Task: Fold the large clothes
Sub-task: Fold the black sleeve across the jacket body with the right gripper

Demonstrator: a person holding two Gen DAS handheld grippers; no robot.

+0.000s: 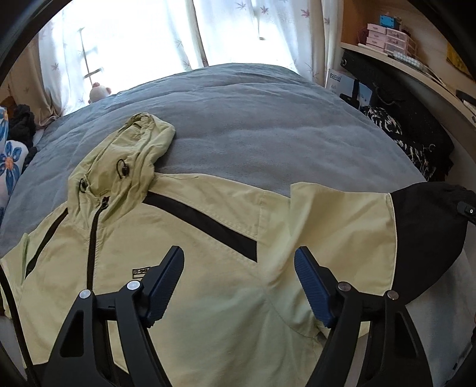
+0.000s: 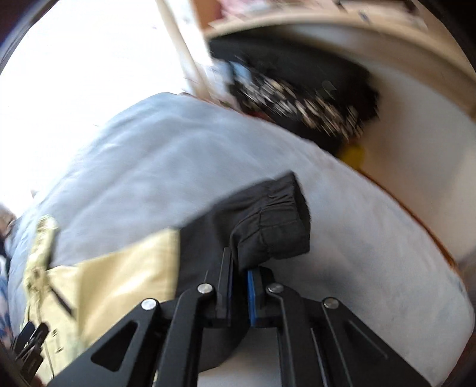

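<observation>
Black cuff (image 2: 276,226) between closed right tongs (image 2: 239,269)

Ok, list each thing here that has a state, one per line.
jacket: spread front-up on the bed, not yet folded
zip: closed
hood: lying flat, crumpled
sleeve: black cuff end pinched and lifted
left gripper: open, over the jacket, holding nothing
right gripper: shut on sleeve
curtains: drawn, daylight coming through
</observation>
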